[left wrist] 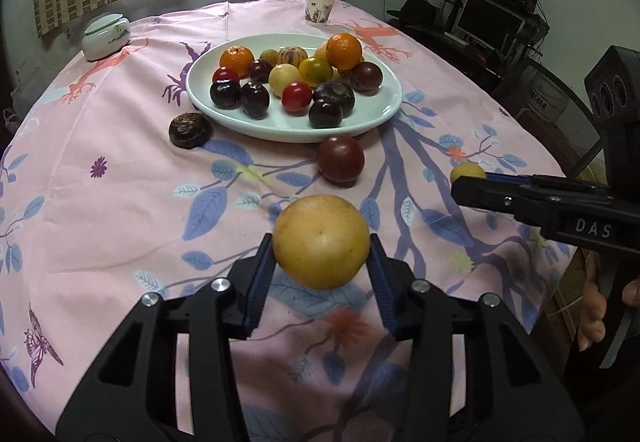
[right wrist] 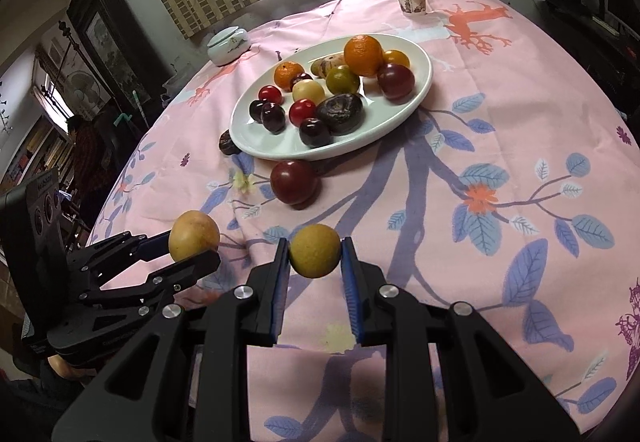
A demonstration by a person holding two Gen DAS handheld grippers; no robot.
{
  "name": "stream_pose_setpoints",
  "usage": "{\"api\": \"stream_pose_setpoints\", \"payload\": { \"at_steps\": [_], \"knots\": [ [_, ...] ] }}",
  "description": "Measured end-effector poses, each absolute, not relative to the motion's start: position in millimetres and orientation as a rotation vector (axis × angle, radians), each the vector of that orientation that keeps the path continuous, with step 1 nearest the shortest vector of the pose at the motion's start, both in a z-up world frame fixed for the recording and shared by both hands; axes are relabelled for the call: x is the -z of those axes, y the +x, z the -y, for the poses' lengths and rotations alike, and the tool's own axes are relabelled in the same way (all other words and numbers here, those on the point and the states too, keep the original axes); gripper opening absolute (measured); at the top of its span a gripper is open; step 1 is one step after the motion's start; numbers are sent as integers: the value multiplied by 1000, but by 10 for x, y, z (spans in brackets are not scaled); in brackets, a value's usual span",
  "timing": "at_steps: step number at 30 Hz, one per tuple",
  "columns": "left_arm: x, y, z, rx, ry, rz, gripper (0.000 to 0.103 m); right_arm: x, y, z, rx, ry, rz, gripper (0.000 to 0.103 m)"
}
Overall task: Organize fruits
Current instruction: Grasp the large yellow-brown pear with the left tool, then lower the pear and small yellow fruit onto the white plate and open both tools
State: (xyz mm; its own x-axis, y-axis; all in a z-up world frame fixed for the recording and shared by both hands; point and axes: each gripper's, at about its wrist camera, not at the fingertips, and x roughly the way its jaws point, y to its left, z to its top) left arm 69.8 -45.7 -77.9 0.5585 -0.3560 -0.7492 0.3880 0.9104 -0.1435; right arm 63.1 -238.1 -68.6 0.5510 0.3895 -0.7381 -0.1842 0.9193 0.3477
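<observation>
The left gripper (left wrist: 321,248) is clamped on a round, matte yellow fruit (left wrist: 321,242) with faintly speckled skin, held above the bench, its ribbed blue pads (left wrist: 262,274) pressing both sides. The right gripper (right wrist: 315,252) pinches a smaller yellow fruit (right wrist: 315,251) likewise. Beyond them, a smooth dark-red plum (left wrist: 341,159) lies on the pink floral cloth (left wrist: 120,202), just beside the glossy oval white plate (left wrist: 360,126) heaped with fruit.
</observation>
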Motion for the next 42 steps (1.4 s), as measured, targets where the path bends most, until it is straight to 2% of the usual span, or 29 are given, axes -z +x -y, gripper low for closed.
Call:
{"api": "stream_pose_setpoints", "payload": {
  "at_steps": [12, 24, 35, 36, 38, 39, 40, 42],
  "knots": [
    [649, 778, 214, 419, -34, -882, 46, 645, 690, 2183, -353, 194, -944, 26],
    [336, 1689, 439, 326, -33, -858, 47, 316, 1484, 2218, -277, 112, -861, 26],
    [491, 2231, 556, 287, -46, -916, 47, 593, 2006, 2377, -233, 148, -941, 26],
    [488, 2253, 573, 288, -42, -916, 47, 601, 2020, 2377, -230, 145, -944, 27],
    [482, 2296, 603, 289, -36, -915, 50, 596, 2045, 2390, -221, 148, -934, 39],
    [466, 2304, 613, 289, -34, -904, 53, 581, 2050, 2408, -210, 152, -921, 51],
    [440, 2303, 624, 286, -30, -889, 59, 568, 2055, 2419, -202, 154, -910, 56],
    [370, 2282, 630, 279, -22, -861, 61, 537, 2054, 2444, -196, 165, -900, 56]
  ]
}}
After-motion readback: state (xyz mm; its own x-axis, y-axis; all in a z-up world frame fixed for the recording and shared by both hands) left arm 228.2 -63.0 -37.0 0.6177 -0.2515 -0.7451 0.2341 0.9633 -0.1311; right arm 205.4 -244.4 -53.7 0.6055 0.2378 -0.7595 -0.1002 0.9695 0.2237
